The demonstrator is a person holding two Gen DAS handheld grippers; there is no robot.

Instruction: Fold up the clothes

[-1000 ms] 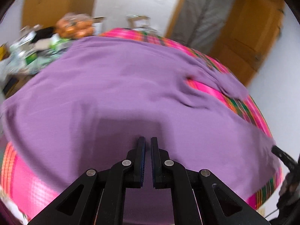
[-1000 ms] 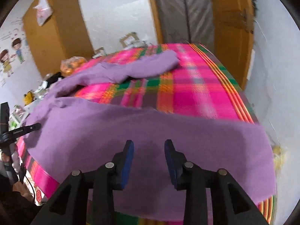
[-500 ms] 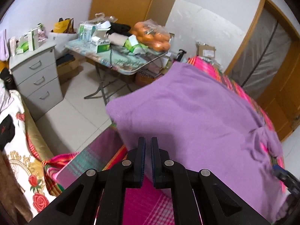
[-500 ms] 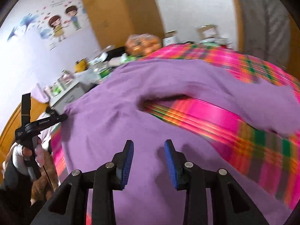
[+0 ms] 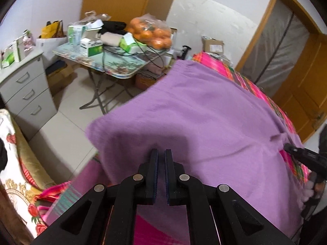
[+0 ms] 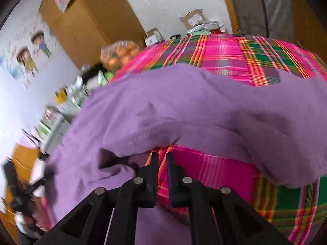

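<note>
Just past the closing right gripper [image 6: 161, 156], with nothing between its jaws yet, the purple sweater [image 6: 184, 106] lies sideways across the plaid bed [image 6: 220, 57], while the left gripper [image 5: 161, 153] sits squeezed together over its near left corner.

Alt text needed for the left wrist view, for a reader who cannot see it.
The shut left gripper hangs above a purple garment spread over a pink plaid bedcover. Beyond the bed stand a cluttered folding table with a bag of oranges and a grey drawer unit.
</note>
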